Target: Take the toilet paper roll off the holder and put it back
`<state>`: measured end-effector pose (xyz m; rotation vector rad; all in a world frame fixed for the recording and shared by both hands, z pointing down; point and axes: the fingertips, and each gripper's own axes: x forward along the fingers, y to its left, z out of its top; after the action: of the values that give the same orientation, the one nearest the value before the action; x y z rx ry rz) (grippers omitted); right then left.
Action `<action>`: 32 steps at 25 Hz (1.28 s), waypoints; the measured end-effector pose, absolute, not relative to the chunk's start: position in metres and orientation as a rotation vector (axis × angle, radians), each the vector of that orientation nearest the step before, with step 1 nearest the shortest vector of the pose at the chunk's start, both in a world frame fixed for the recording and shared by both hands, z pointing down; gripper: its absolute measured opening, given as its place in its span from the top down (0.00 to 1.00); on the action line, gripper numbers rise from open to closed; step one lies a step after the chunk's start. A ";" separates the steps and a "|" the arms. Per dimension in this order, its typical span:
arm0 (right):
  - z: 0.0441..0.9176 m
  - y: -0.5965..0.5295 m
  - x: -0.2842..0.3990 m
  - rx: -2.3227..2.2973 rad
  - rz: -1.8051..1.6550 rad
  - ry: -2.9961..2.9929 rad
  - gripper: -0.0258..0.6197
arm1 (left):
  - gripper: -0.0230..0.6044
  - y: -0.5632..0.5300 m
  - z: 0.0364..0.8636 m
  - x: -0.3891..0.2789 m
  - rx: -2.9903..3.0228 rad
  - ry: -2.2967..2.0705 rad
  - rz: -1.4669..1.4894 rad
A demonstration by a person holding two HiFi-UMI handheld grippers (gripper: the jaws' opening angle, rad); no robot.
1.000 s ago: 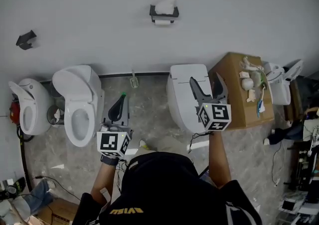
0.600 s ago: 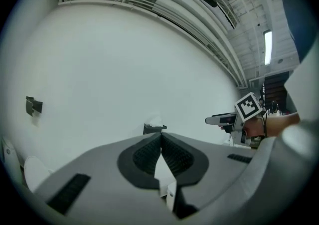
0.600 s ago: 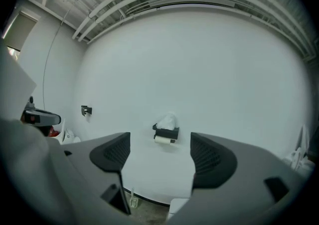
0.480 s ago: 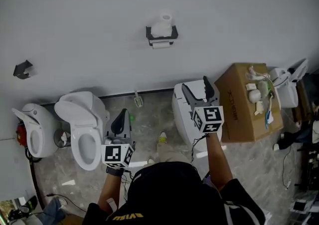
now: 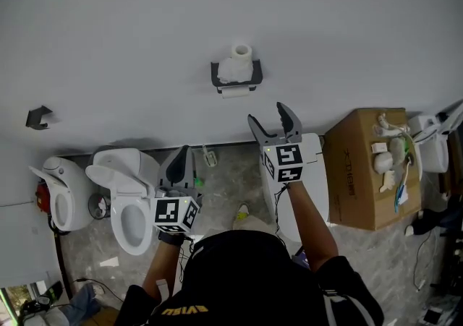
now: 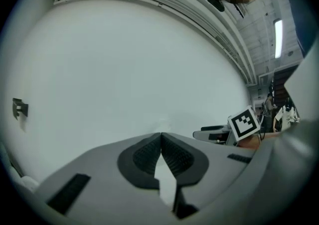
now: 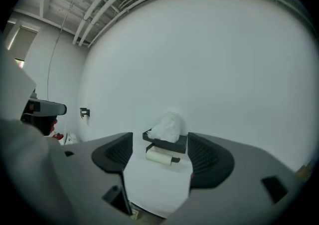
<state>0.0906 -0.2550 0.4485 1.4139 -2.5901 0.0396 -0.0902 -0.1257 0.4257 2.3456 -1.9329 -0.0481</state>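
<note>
Right hand-held gripper [image 5: 268, 113] nearer toilet paper roll [image 7: 159, 156], still apart, jaws closing slightly, wide, empty

nothing legible: blurred print on cardboard box [image 5: 354, 173], yellow lettering on shirt [image 5: 246, 274]

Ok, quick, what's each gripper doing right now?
Left gripper: shut, empty.
Right gripper: open, jaws have just been closing a little, nothing between them.
</note>
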 end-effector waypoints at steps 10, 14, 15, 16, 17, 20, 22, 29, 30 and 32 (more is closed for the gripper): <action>0.457 -0.351 0.068 1.342 0.035 -2.592 0.43 | 0.95 -0.182 0.430 -0.070 2.375 -1.884 -0.002; 0.464 -0.379 0.050 1.357 0.044 -2.557 0.41 | 0.95 -0.190 0.437 -0.081 2.379 -1.844 -0.013; 0.466 -0.385 0.044 1.364 0.045 -2.548 0.41 | 0.95 -0.193 0.439 -0.086 2.382 -1.833 -0.016; 0.467 -0.391 0.039 1.371 0.045 -2.536 0.41 | 0.95 -0.197 0.440 -0.091 2.389 -1.819 -0.019; 0.469 -0.396 0.035 1.377 0.043 -2.521 0.41 | 0.95 -0.200 0.441 -0.095 2.398 -1.804 -0.024; 0.476 -0.408 0.024 1.403 0.039 -2.464 0.41 | 0.95 -0.208 0.438 -0.106 2.446 -1.751 -0.040; 0.478 -0.417 0.019 1.439 0.042 -2.425 0.41 | 0.95 -0.216 0.436 -0.115 2.480 -1.713 -0.054; 0.481 -0.438 0.014 1.563 0.083 -2.350 0.41 | 0.95 -0.229 0.440 -0.131 2.544 -1.586 -0.074; 0.480 -0.440 0.015 1.568 0.065 -2.340 0.42 | 0.95 -0.229 0.440 -0.131 2.553 -1.574 -0.077; 0.480 -0.442 0.018 1.583 0.037 -2.316 0.44 | 0.95 -0.228 0.439 -0.134 2.564 -1.562 -0.083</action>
<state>0.0184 -0.4418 0.4799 1.5832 -2.3161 0.0374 -0.1338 -0.2277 0.4393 2.5638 -1.5623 -0.0826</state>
